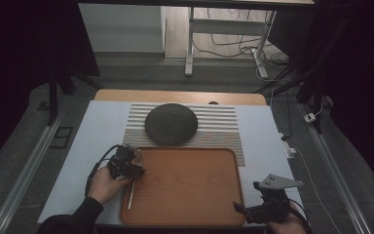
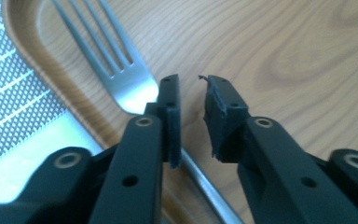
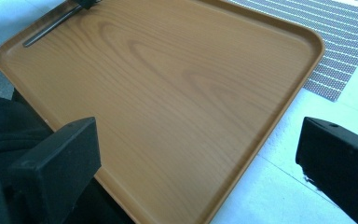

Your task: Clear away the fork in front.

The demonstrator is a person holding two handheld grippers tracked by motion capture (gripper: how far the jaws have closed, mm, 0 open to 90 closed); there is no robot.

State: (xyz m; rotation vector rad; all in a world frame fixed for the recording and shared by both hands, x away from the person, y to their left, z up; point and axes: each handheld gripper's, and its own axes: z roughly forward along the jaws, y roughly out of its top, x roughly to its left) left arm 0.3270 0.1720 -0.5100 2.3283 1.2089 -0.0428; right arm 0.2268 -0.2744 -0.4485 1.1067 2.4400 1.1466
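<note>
A metal fork lies along the left side of the wooden tray, tines pointing away from me. My left gripper hovers just over the fork's neck with a narrow gap between its pads, which do not press on the fork; the handle runs on below the jaws. In the high view the left gripper sits at the tray's left rim, above the fork. My right gripper stands open at the tray's near right corner. Its jaws are wide apart over the tray with nothing between them, and the fork's handle lies far off.
A dark round woven mat rests on a striped placemat just beyond the tray. White covering spreads over the table around them. Desk legs and cables stand on the floor behind.
</note>
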